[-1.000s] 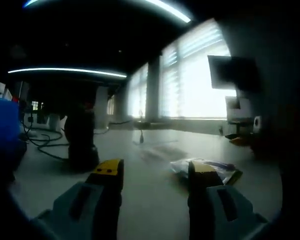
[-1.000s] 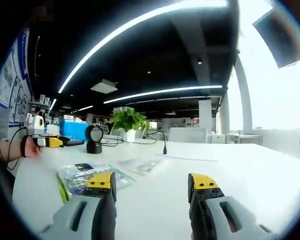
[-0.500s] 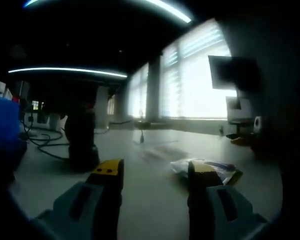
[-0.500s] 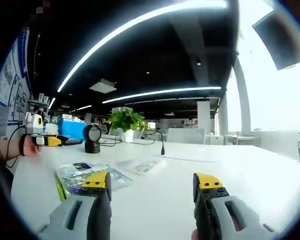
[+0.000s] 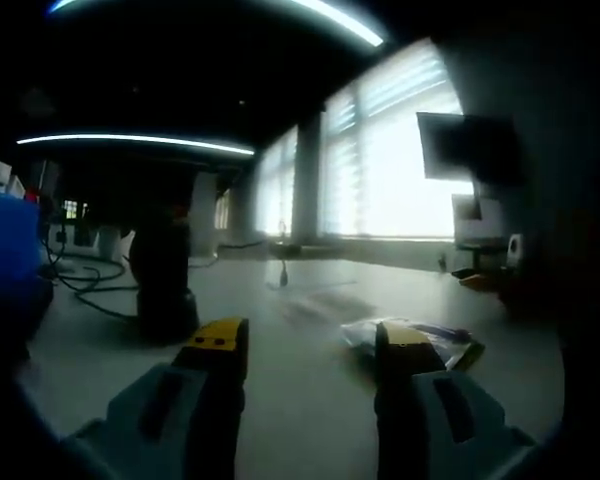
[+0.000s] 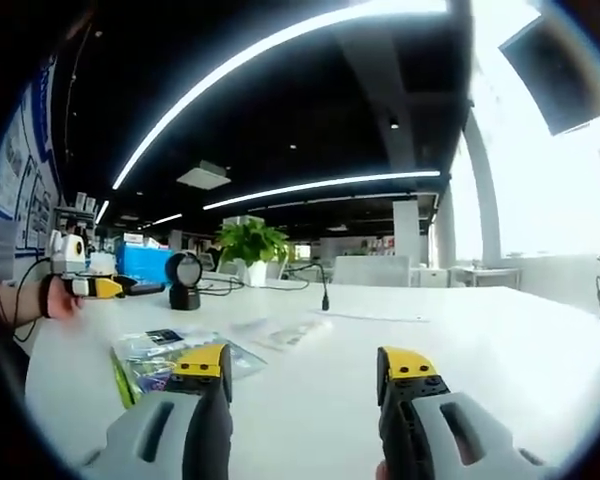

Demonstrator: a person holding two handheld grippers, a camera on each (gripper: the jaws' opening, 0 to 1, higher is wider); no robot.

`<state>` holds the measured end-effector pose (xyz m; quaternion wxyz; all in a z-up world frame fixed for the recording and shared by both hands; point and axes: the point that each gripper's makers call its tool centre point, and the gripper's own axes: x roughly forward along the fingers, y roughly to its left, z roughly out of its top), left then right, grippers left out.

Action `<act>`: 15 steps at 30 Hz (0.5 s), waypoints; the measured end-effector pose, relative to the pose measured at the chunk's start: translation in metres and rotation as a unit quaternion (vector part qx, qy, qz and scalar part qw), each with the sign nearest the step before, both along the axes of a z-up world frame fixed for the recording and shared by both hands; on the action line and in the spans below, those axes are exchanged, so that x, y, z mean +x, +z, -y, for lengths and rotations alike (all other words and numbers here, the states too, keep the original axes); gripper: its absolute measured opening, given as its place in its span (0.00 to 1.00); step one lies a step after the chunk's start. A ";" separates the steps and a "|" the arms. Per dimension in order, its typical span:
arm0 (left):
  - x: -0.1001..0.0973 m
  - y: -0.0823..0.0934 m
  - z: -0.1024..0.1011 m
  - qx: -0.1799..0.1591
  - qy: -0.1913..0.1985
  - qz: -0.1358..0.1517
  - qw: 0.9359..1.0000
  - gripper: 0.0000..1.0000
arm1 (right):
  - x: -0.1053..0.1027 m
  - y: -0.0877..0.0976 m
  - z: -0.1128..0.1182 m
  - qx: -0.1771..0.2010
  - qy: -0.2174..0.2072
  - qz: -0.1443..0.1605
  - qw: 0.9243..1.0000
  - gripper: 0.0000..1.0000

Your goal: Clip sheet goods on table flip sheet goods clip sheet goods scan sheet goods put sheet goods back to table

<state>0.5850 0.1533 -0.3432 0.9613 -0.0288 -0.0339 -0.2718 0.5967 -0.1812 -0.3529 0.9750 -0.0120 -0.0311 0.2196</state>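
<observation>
Left gripper [image 5: 301, 345] jaws were spread wide, holding nothing. The sheet goods [image 5: 410, 337] (glossy clear plastic pack) lay flat on the white table [image 5: 310, 400], just past its right jaw. Right gripper [image 6: 306, 368] also gaped empty, pack [image 6: 165, 355] beyond its left jaw.

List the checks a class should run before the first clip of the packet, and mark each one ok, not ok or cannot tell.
1. Right gripper open: ok.
2. Left gripper open: ok.
3. Sheet goods packet lying flat on the white table: ok.
4. Packet between either gripper's jaws: not ok, both sit short of it.
5. Scanner standing on the table beyond the packet: ok.
6. Which packet face is up: cannot tell.
</observation>
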 end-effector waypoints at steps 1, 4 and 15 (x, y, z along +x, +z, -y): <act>0.000 0.000 0.000 0.000 0.000 0.000 1.000 0.43 | 0.000 0.000 -0.001 0.000 0.001 0.001 1.000 0.54; 0.000 0.000 0.000 0.000 0.001 0.000 1.000 0.43 | 0.000 -0.002 -0.002 -0.005 0.003 -0.005 1.000 0.52; 0.000 0.000 0.001 0.004 0.001 0.003 1.000 0.43 | -0.005 0.002 -0.007 0.000 0.002 -0.003 1.000 0.50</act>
